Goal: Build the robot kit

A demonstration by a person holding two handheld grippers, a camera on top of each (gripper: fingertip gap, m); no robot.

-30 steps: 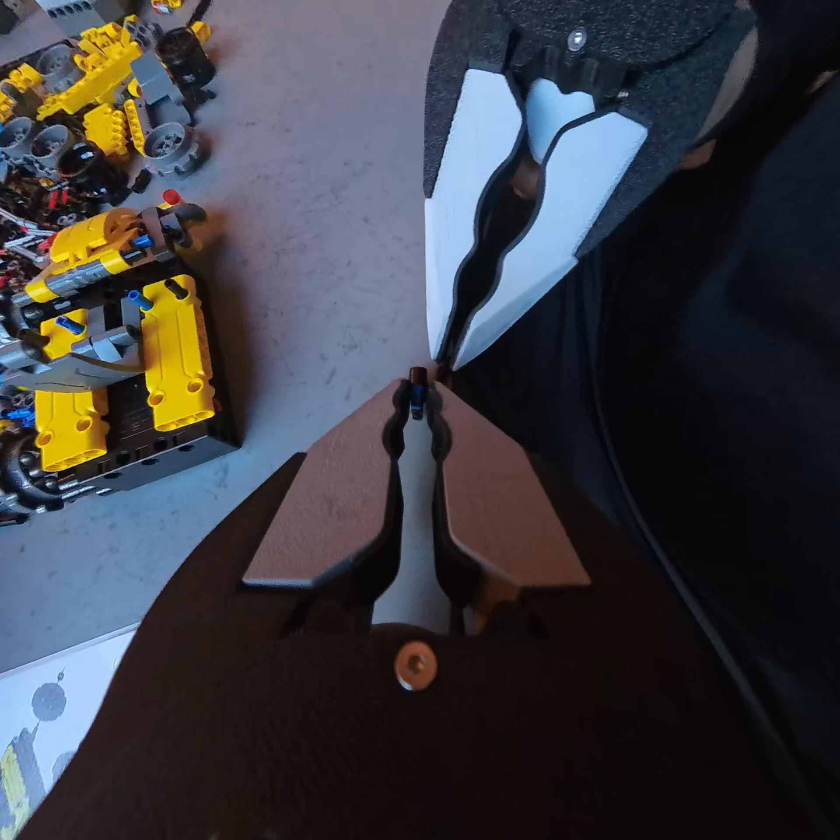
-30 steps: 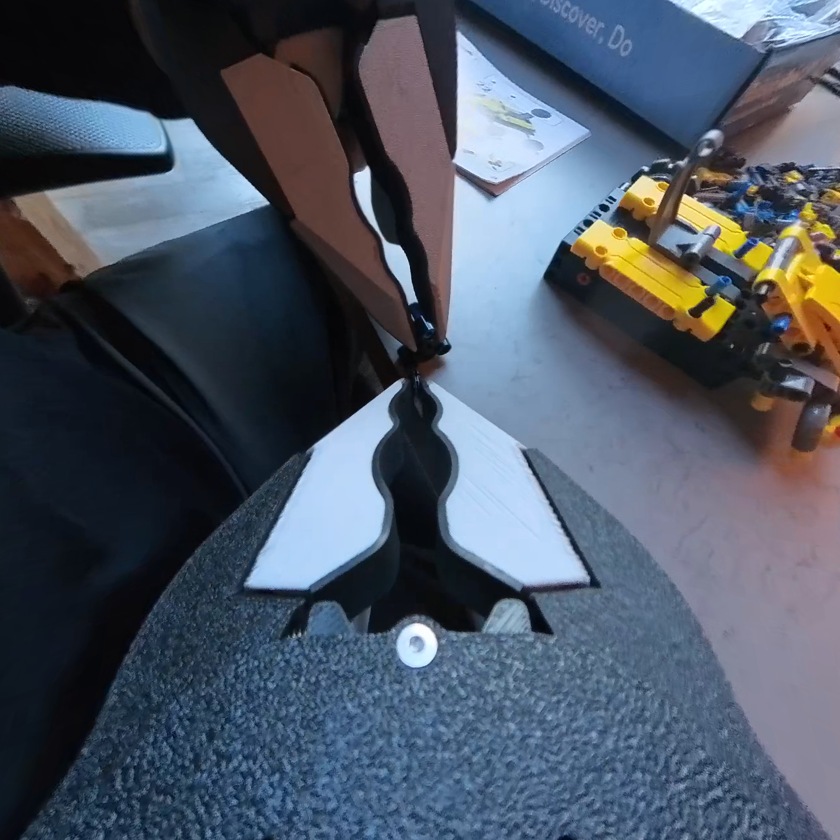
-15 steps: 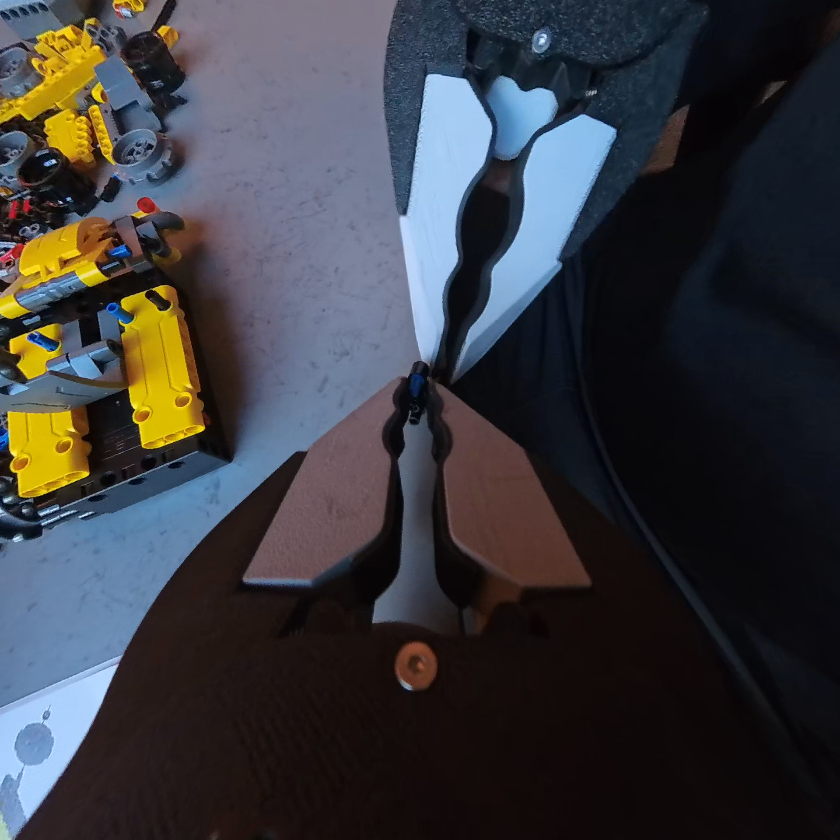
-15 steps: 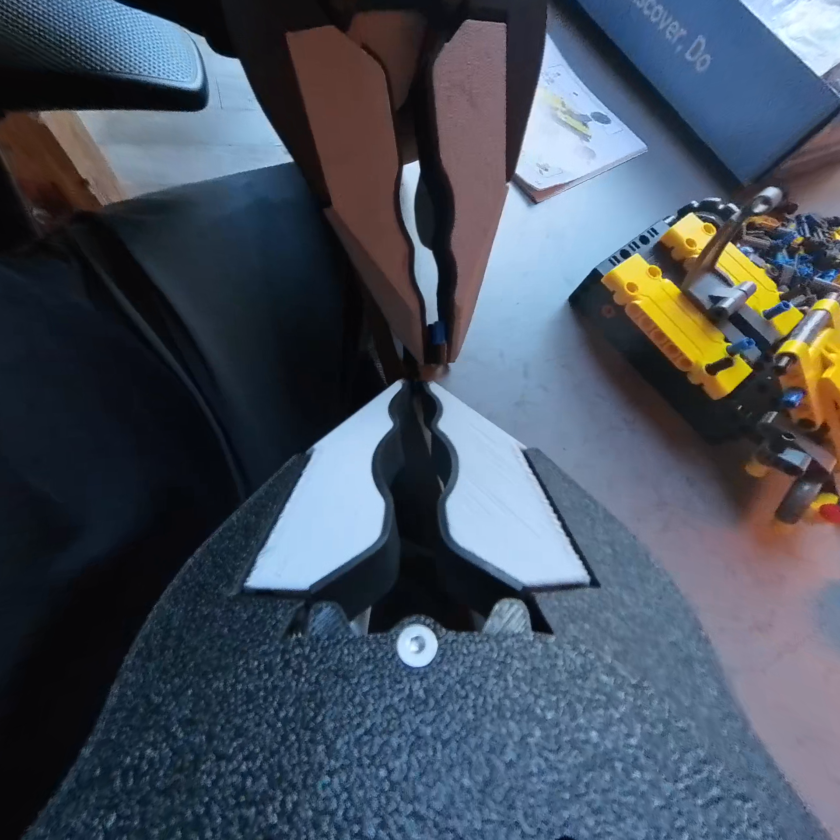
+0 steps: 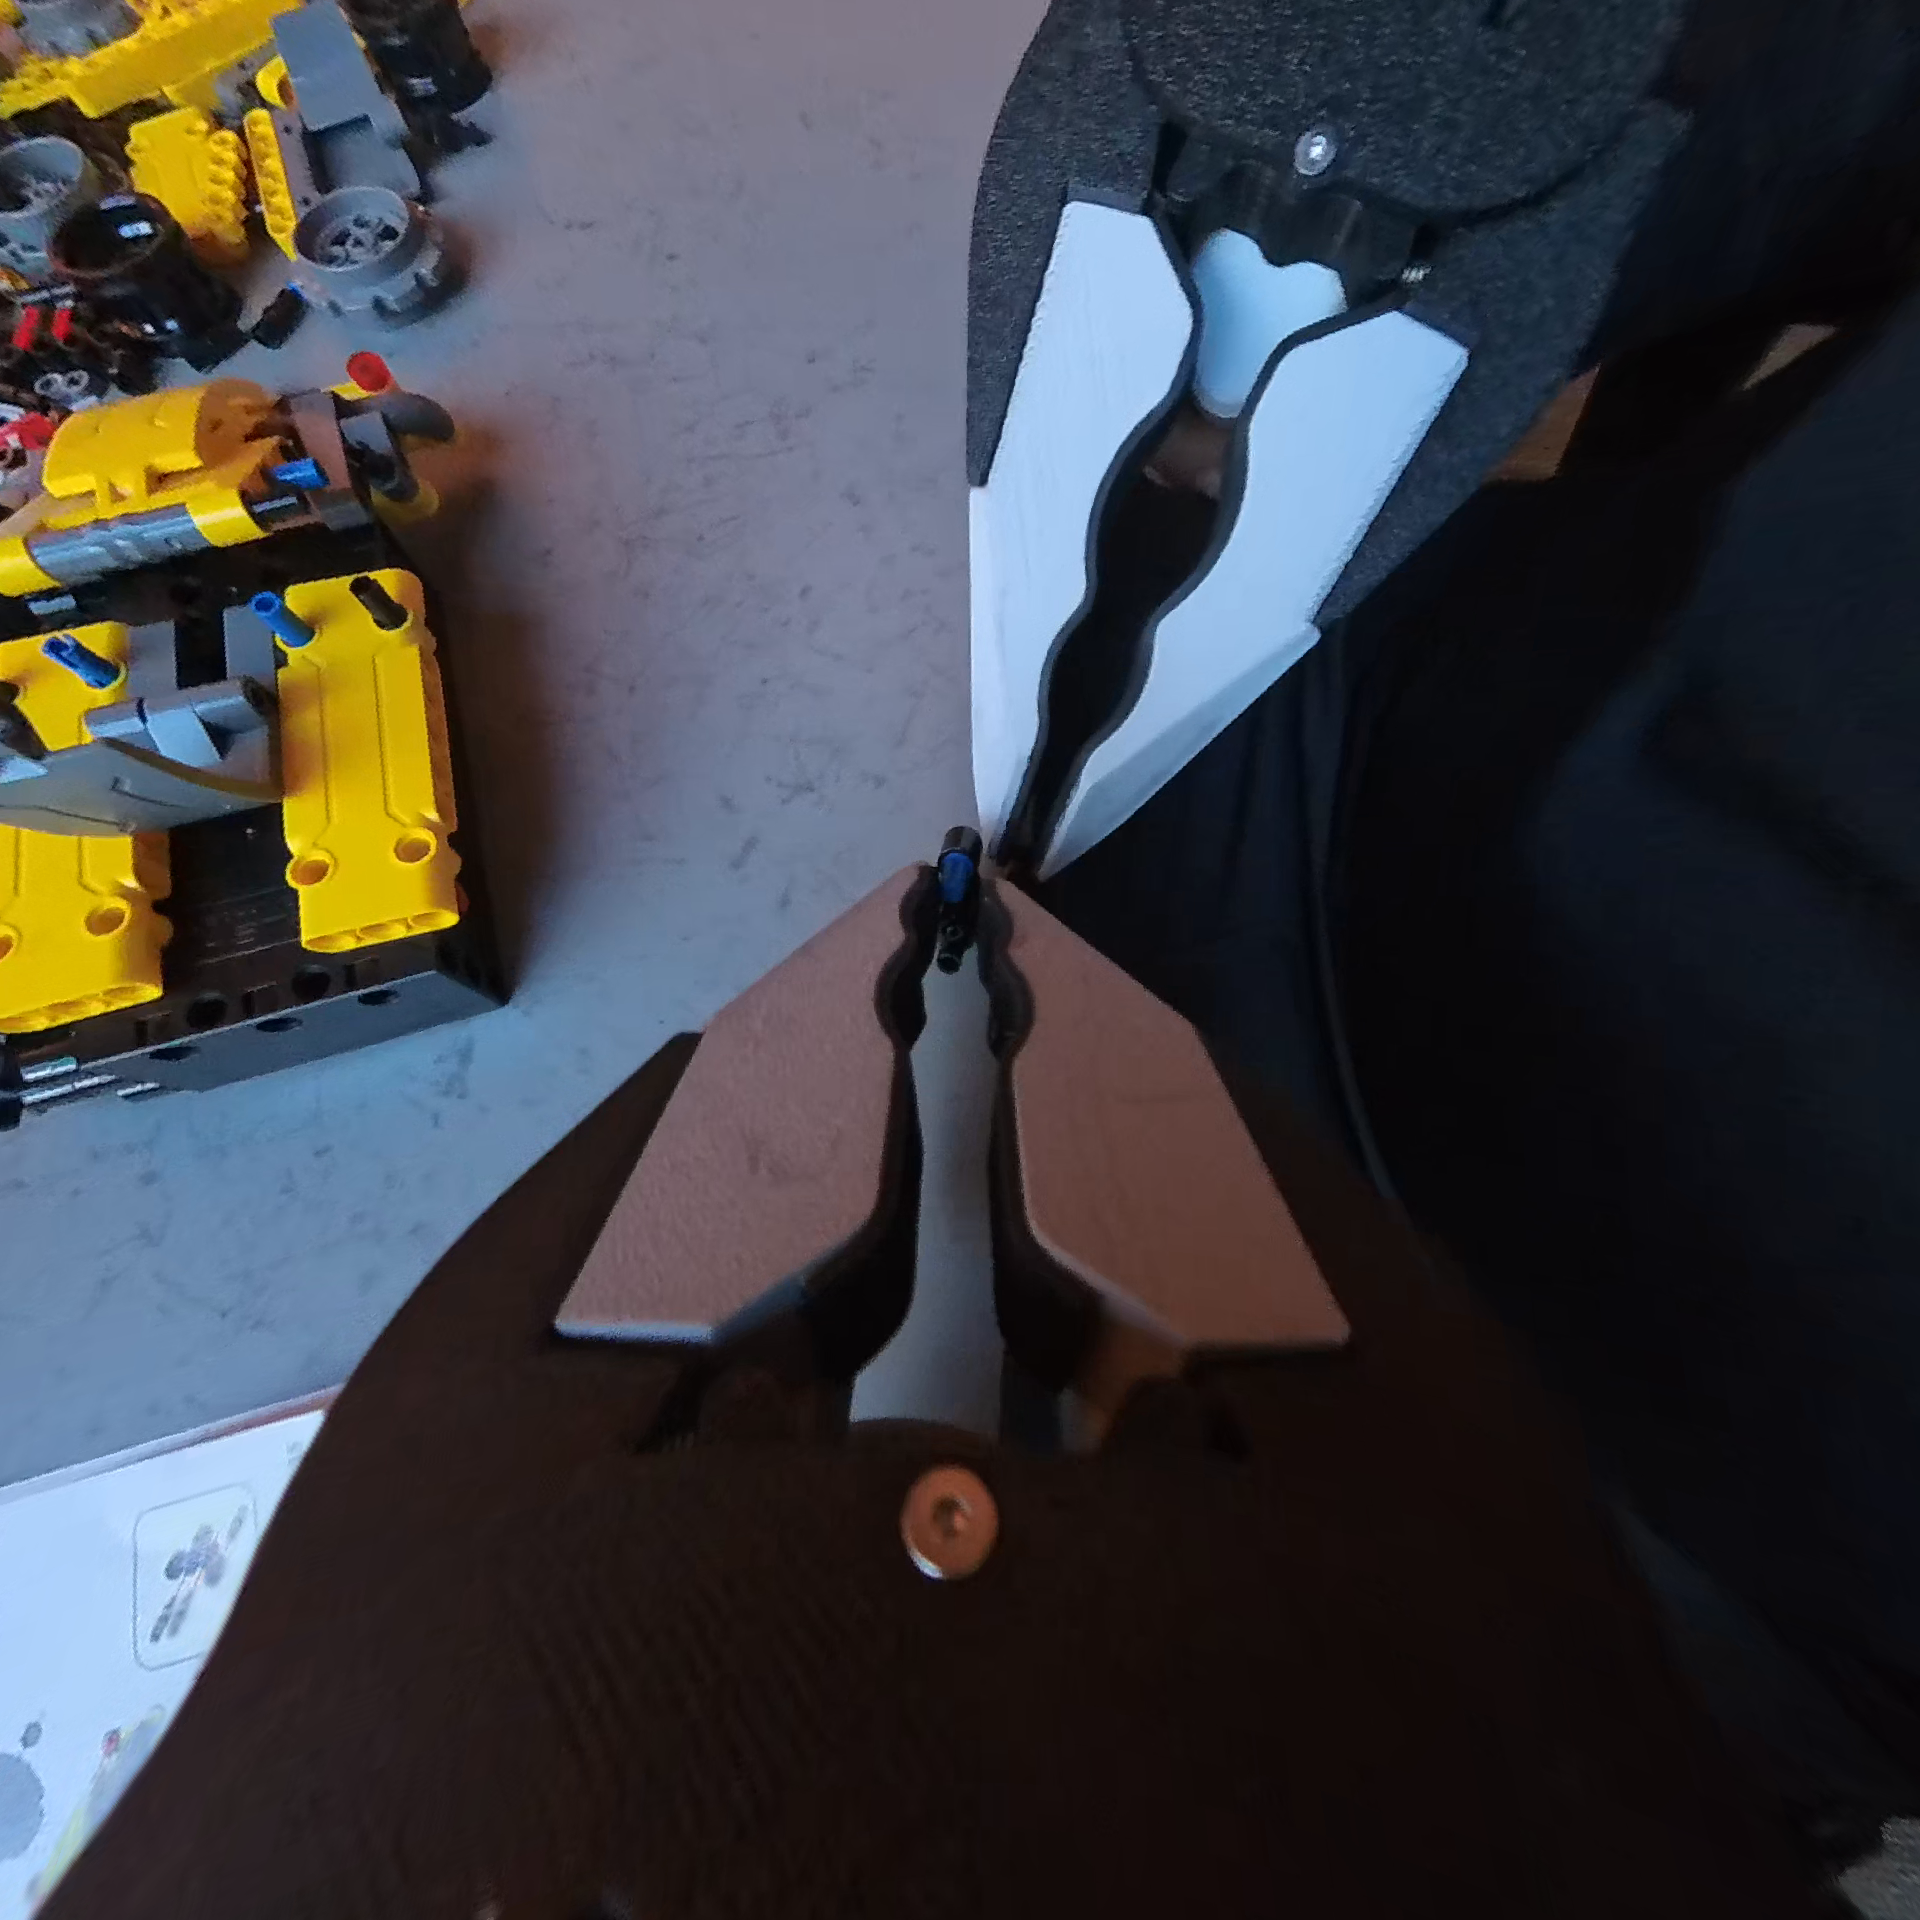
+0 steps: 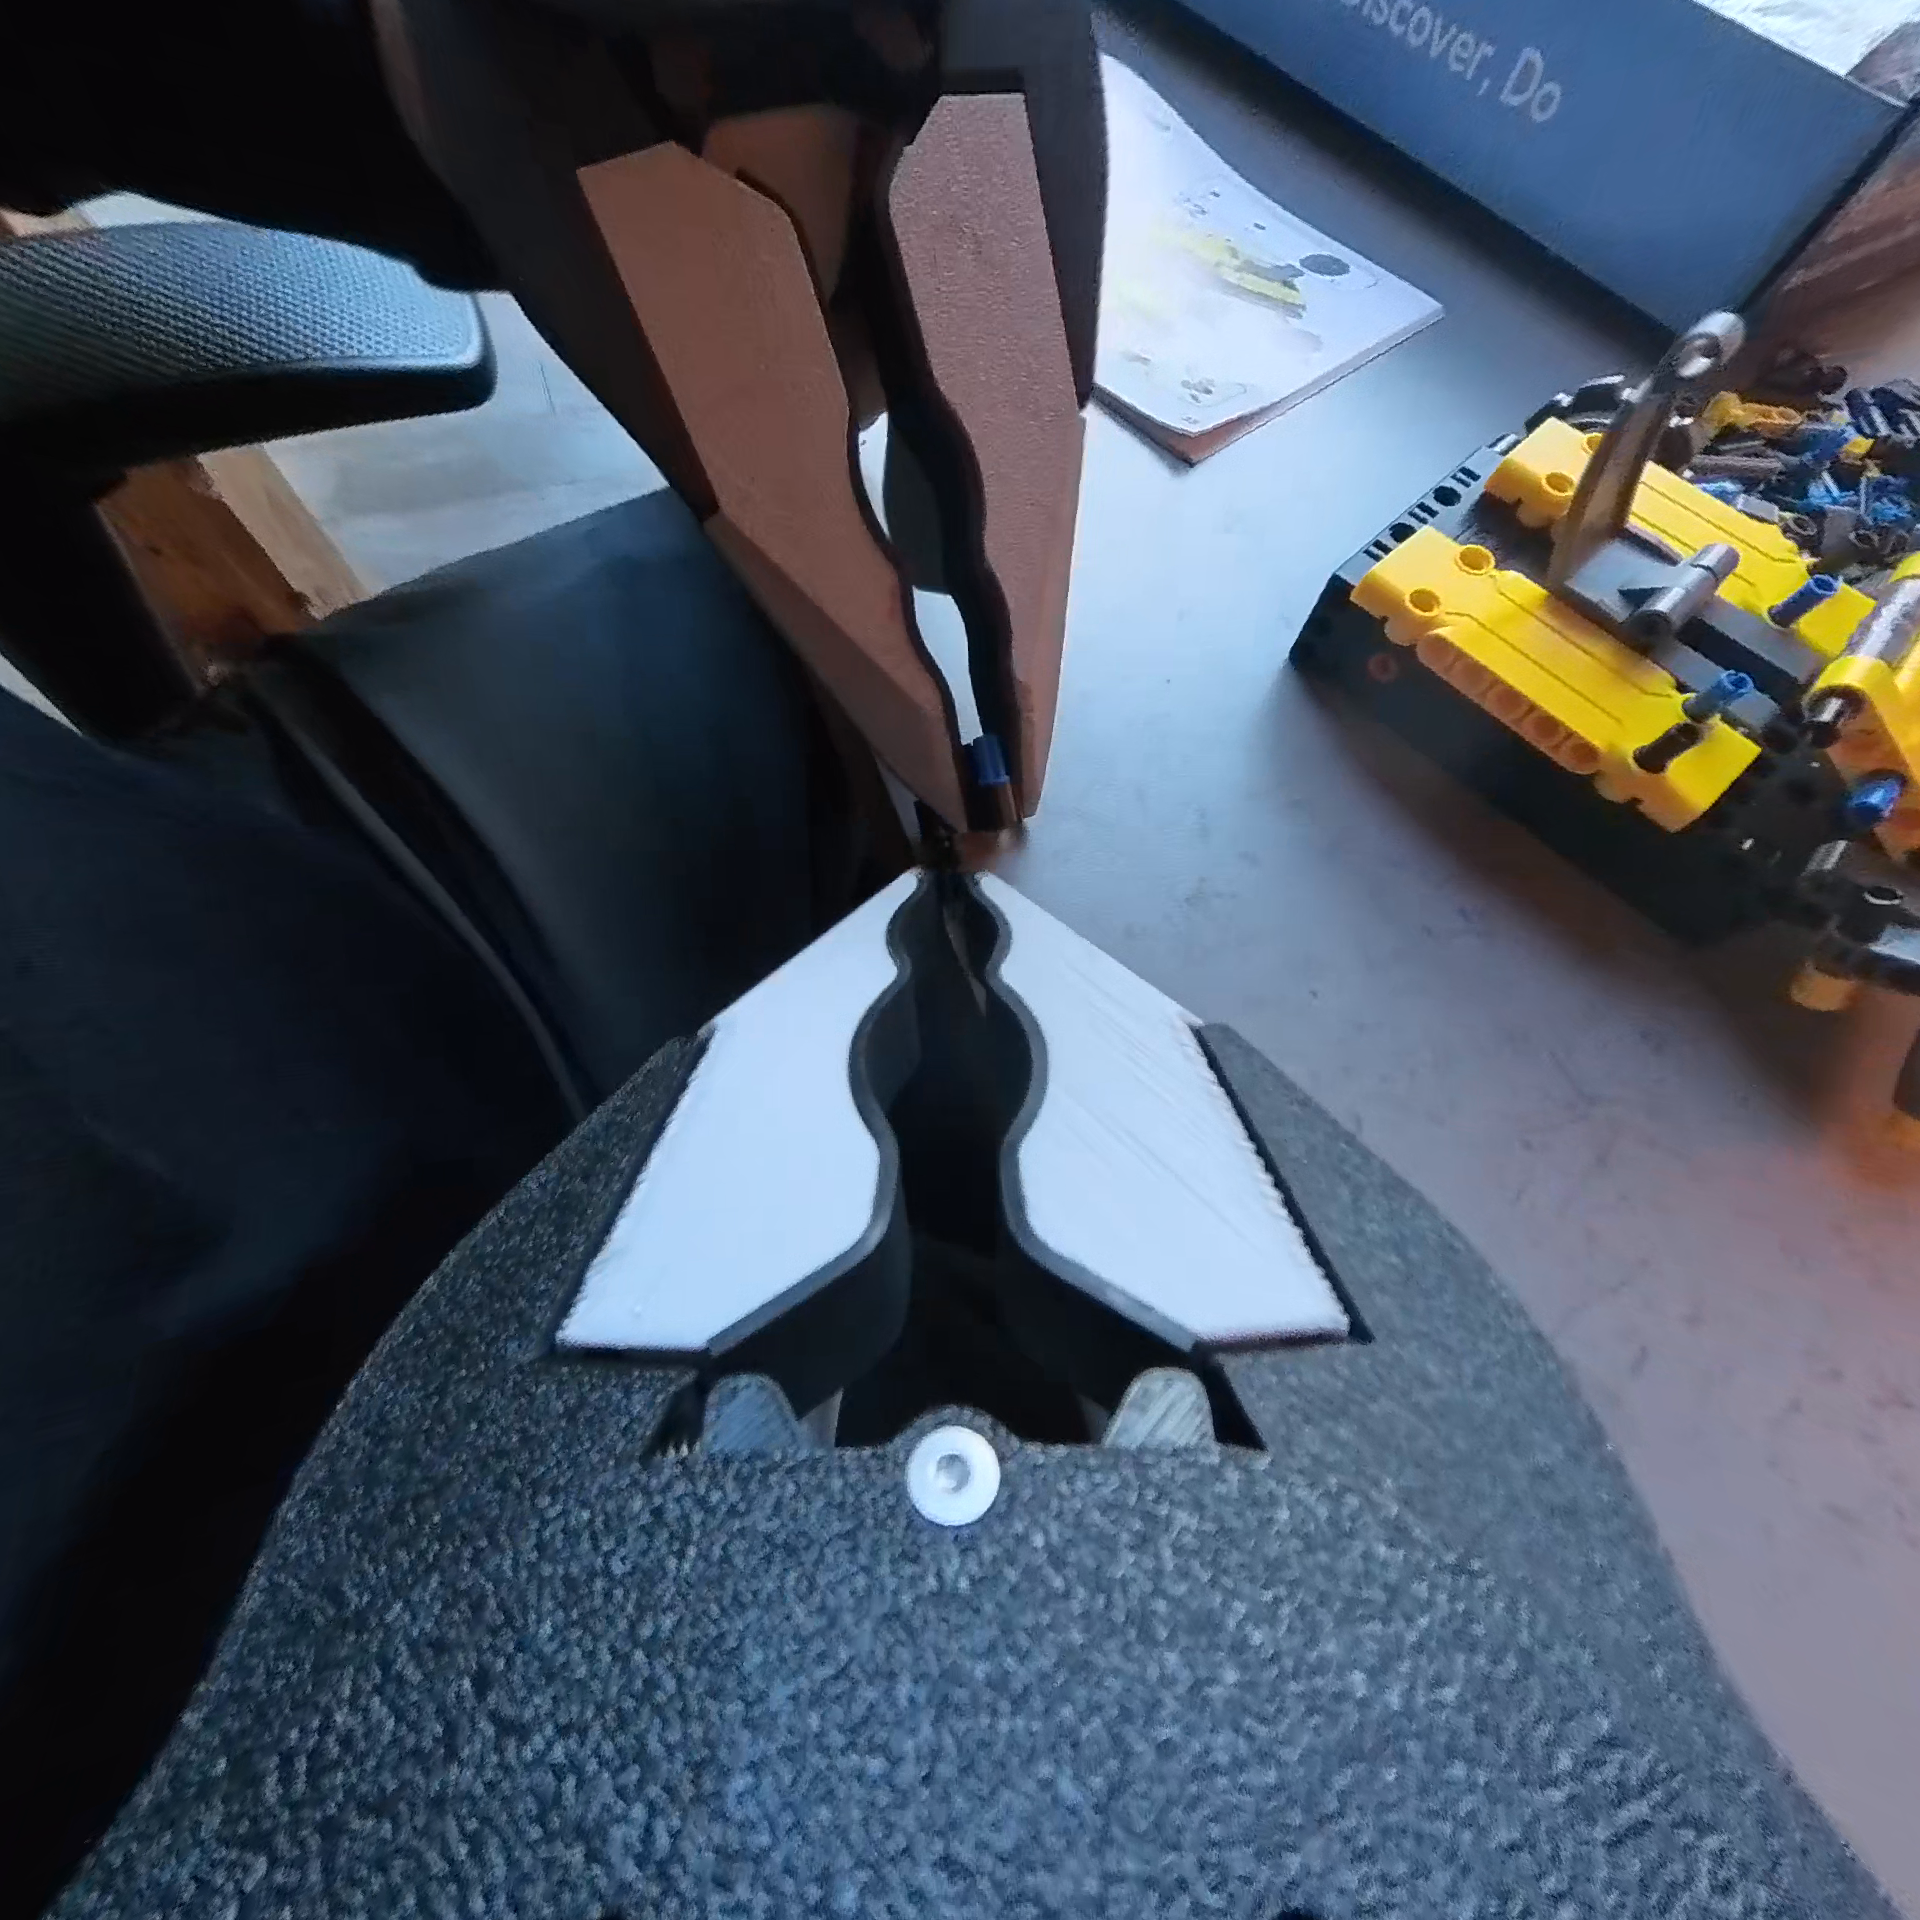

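Note:
My left gripper (image 5: 956, 909), with brown fingers, is shut on a small blue and black pin (image 5: 954, 888) that sticks out a little past its tips. My right gripper (image 6: 951, 883), with white fingers, is shut, and its tips almost touch the left gripper's tips. In the left wrist view the right gripper (image 5: 1023, 862) comes in from above, just right of the pin's black end. In the right wrist view the left gripper (image 6: 987, 816) comes down from above with the pin (image 6: 982, 764) between its fingers. A thin dark sliver shows at the right tips; I cannot tell what it is.
Both grippers hang over the near edge of a grey table (image 5: 727, 520). A yellow and black brick model (image 5: 353, 748) (image 6: 1558, 665) stands on it, with loose parts (image 5: 208, 187) behind. An instruction booklet (image 6: 1247, 291), a blue box (image 6: 1558, 114), a chair armrest (image 6: 229, 332) and a person's dark clothing (image 5: 1610, 935) are near. The tips of both grippers are at nearly the same place.
The two grippers stay tip to tip. The left gripper has turned more upright in the right wrist view, and the pin sits deeper between its fingers.

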